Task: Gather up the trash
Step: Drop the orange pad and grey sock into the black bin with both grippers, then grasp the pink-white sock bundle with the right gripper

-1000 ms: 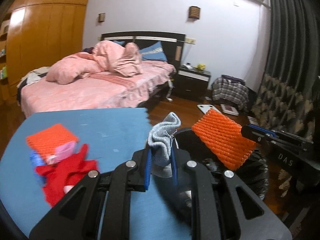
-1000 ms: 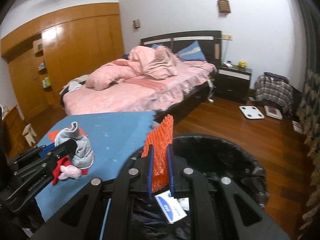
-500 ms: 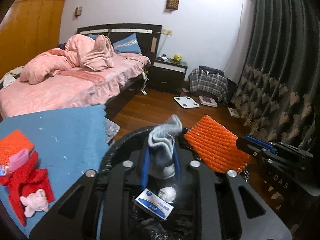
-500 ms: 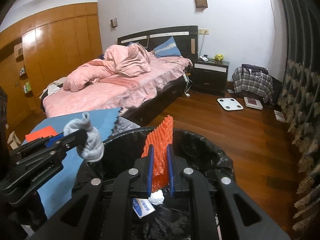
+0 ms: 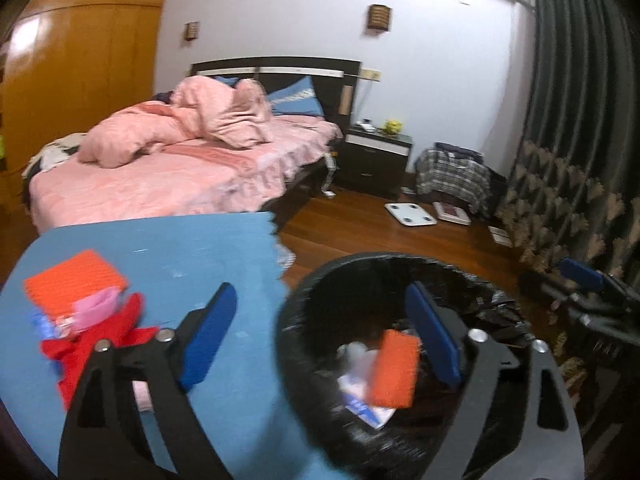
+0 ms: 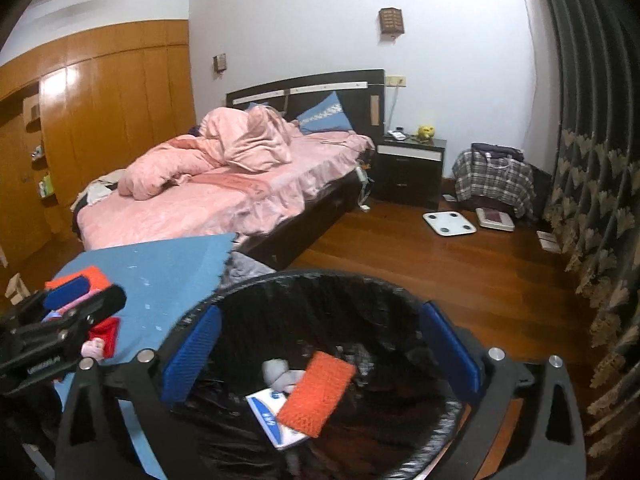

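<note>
Orange sponge [image 6: 317, 394] lies in bin [image 6: 280, 284], long axis seemingly tilted up-right; both tools just released, empty.

The bin [image 6: 320, 292] wears a glossy black plastic liner; inside lies a rough orange knitted pad [image 6: 318, 394] on a smooth printed paper packet [image 6: 266, 412]. The surface [image 6: 168, 268] looks matt blue, the floor [image 6: 420, 264] polished wood.

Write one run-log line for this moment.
left gripper: open | right gripper: open | orange pad, grey sock: in bin
</note>
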### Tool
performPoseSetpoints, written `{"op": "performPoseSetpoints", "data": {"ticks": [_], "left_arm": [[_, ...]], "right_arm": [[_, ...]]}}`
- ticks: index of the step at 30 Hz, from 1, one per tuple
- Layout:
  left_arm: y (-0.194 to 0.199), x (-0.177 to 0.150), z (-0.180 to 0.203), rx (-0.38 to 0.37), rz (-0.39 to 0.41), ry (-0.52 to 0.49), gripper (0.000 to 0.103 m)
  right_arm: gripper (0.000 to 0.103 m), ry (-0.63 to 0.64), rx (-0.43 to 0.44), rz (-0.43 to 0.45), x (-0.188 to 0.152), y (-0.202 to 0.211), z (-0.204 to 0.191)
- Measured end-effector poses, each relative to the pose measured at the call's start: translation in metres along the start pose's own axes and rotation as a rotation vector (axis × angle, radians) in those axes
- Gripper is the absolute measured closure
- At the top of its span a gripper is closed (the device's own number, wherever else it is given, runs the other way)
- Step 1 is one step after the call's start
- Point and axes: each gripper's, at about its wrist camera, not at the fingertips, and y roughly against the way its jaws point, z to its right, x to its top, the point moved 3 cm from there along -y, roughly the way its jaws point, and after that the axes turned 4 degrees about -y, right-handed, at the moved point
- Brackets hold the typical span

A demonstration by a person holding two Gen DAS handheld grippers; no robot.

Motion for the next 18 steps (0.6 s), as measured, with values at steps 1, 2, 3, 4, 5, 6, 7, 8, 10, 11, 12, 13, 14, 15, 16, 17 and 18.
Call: {"op": "performPoseSetpoints", "data": {"ticks": [1, 2, 3, 4, 5, 6, 7, 8, 10, 11, 12, 13, 14, 15, 16, 17, 18], "left_arm": [[0.004, -0.001, -0.006, 0.013, 0.001, 0.006, 0.015], [0.009, -0.003, -0.013, 0.028, 0.001, 0.012, 0.014], [0.016, -0.007, -0.024, 0.053, 0.000, 0.023, 0.014], [0.020, -0.008, -0.032, 0.068, 0.000, 0.028, 0.013], [0.024, -0.010, -0.039, 0.085, 0.000, 0.031, 0.013], [0.031, -0.014, -0.050, 0.112, -0.002, 0.033, 0.013], [0.035, -0.017, -0.057, 0.130, -0.003, 0.033, 0.013], [0.040, -0.021, -0.066, 0.155, -0.005, 0.035, 0.013], [0.049, -0.026, -0.081, 0.191, -0.008, 0.043, 0.013], [0.052, -0.029, -0.089, 0.207, -0.011, 0.050, 0.013], [0.057, -0.033, -0.100, 0.232, -0.016, 0.060, 0.013], [0.060, -0.035, -0.106, 0.246, -0.018, 0.063, 0.013], [0.063, -0.038, -0.113, 0.262, -0.021, 0.068, 0.013], [0.066, -0.041, -0.122, 0.279, -0.026, 0.074, 0.013], [0.069, -0.044, -0.129, 0.292, -0.030, 0.080, 0.013], [0.071, -0.047, -0.135, 0.304, -0.034, 0.085, 0.013], [0.074, -0.051, -0.144, 0.320, -0.040, 0.094, 0.013]], "right_arm": [[0.006, 0.001, 0.013, -0.005, 0.000, -0.001, -0.008], [0.006, 0.003, 0.026, -0.007, 0.000, -0.001, -0.013], [0.006, 0.006, 0.038, -0.007, -0.001, 0.000, -0.018], [0.006, 0.016, 0.053, -0.008, -0.002, -0.001, -0.028], [0.005, 0.023, 0.061, -0.010, -0.004, -0.001, -0.035], [0.005, 0.037, 0.077, -0.017, -0.006, -0.002, -0.044], [0.005, 0.048, 0.092, -0.024, -0.008, -0.003, -0.053], [0.005, 0.056, 0.103, -0.029, -0.010, -0.004, -0.059], [0.005, 0.074, 0.129, -0.037, -0.013, -0.005, -0.076], [0.005, 0.085, 0.146, -0.042, -0.015, -0.006, -0.086], [0.005, 0.096, 0.160, -0.046, -0.017, -0.007, -0.096], [0.005, 0.105, 0.175, -0.052, -0.019, -0.008, -0.106], [0.006, 0.111, 0.186, -0.056, -0.021, -0.009, -0.112], [0.006, 0.120, 0.204, -0.063, -0.023, -0.010, -0.121], [0.006, 0.126, 0.215, -0.066, -0.025, -0.010, -0.127], [0.006, 0.135, 0.231, -0.070, -0.027, -0.010, -0.136], [0.006, 0.143, 0.242, -0.072, -0.029, -0.009, -0.142]]}}
